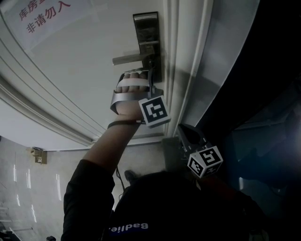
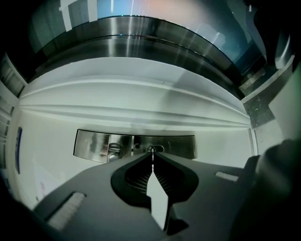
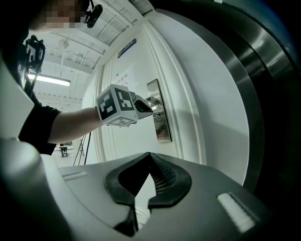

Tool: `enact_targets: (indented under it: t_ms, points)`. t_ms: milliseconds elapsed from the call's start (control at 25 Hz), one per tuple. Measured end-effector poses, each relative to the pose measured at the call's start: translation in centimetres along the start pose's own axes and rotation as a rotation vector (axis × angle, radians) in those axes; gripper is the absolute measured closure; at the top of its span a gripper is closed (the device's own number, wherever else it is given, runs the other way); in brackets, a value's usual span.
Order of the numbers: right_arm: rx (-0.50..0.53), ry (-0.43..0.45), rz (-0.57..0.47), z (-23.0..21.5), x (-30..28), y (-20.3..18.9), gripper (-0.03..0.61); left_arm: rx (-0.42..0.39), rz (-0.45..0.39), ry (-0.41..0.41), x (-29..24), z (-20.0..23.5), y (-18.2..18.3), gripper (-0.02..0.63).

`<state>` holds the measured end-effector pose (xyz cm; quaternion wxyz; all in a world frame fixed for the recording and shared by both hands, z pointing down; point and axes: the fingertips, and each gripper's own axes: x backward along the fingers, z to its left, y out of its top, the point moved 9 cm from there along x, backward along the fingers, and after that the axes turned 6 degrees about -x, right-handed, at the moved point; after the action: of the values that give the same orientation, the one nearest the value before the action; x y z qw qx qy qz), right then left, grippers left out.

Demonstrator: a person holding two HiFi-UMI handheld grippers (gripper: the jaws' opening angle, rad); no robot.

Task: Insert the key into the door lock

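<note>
A steel lock plate (image 1: 146,33) with a lever handle (image 1: 128,59) is fixed to the white door (image 1: 84,61). My left gripper (image 1: 152,67) is held against the plate just below the handle. In the left gripper view its jaws (image 2: 153,159) are shut on a thin metal key (image 2: 153,164), and the key's tip sits at the keyhole (image 2: 154,149) in the lock plate (image 2: 94,143). My right gripper (image 1: 182,128) hangs lower, away from the door, shut with nothing in it (image 3: 149,155). From the right gripper view the left gripper (image 3: 149,107) meets the lock plate (image 3: 162,127).
A notice with red characters (image 1: 44,14) is stuck on the door at the upper left. Raised door-frame mouldings (image 1: 181,70) run beside the lock, with a dark opening (image 1: 268,70) beyond them. A tiled floor (image 1: 28,188) lies below.
</note>
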<state>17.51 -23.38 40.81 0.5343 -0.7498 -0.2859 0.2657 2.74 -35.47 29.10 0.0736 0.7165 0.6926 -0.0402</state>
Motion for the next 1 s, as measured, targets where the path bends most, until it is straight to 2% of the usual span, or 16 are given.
enact_targets:
  t_ms: [160,320,520,760,1000]
  points:
    - [0.004,0.002,0.000,0.02,0.19,0.14,0.574,-0.003,0.006,-0.001,-0.01,0.14,0.18,0.583]
    - [0.004,0.000,0.004,-0.05,0.33,0.11,0.574,-0.056,0.010,0.038,-0.02,0.34,0.56,0.583]
    - [0.009,0.004,0.005,-0.11,0.21,0.24,0.574,-0.136,0.009,0.049,-0.01,0.28,0.26,0.583]
    - [0.015,0.009,0.018,-0.03,-0.12,0.25,0.574,-0.108,0.005,0.043,0.18,0.26,-0.13,0.583]
    - [0.028,0.006,0.028,-0.12,-0.41,-0.04,0.574,-0.127,0.008,0.041,0.02,0.26,0.19,0.583]
